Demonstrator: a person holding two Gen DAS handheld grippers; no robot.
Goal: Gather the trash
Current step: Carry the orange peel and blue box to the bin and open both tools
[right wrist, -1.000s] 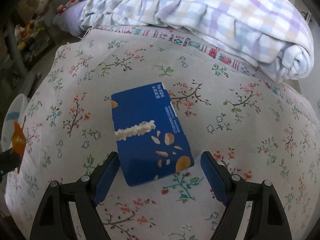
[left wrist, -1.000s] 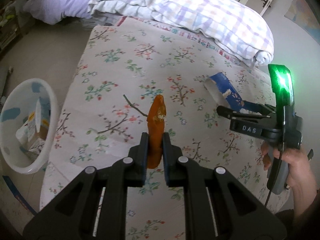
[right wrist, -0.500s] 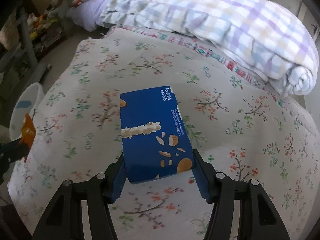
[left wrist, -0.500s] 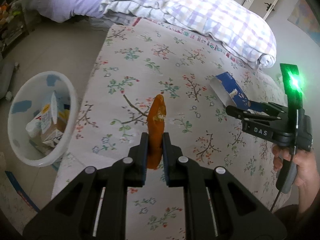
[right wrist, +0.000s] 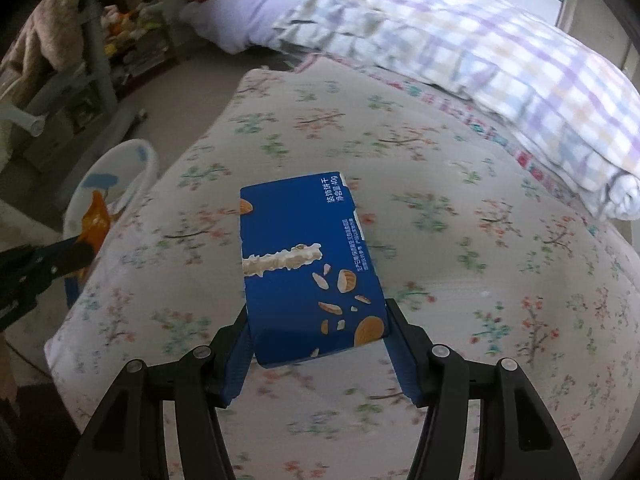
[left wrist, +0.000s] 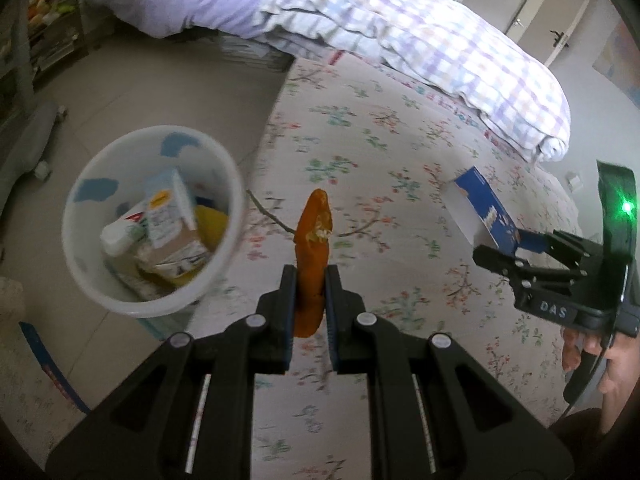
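Note:
An orange crumpled piece of trash (left wrist: 316, 224) stands upright in my left gripper (left wrist: 310, 276), which is shut on it above the bed's left edge. Just left of it, on the floor, is a white bin (left wrist: 236, 200) with cartons and wrappers inside. A blue biscuit box (right wrist: 304, 264) sits lengthwise between the pads of my right gripper (right wrist: 318, 316), which is shut on its near end and holds it above the floral sheet. In the left wrist view the box (left wrist: 486, 208) and right gripper (left wrist: 508, 246) are at the right. The right wrist view shows the left gripper (right wrist: 86, 248), orange trash (right wrist: 96, 216) and bin (right wrist: 120, 164) at the left.
The bed has a floral sheet (left wrist: 380, 140). A folded plaid quilt (left wrist: 420, 48) and a purple pillow (left wrist: 192, 0) lie at its far end. Shelves with toys (right wrist: 132, 40) stand across the tiled floor. A person's hand (left wrist: 592, 356) grips the right handle.
The right gripper's jaws closed onto the blue box and lifted it off the sheet. Both grippers moved left, and the bin now lies much closer to the left gripper.

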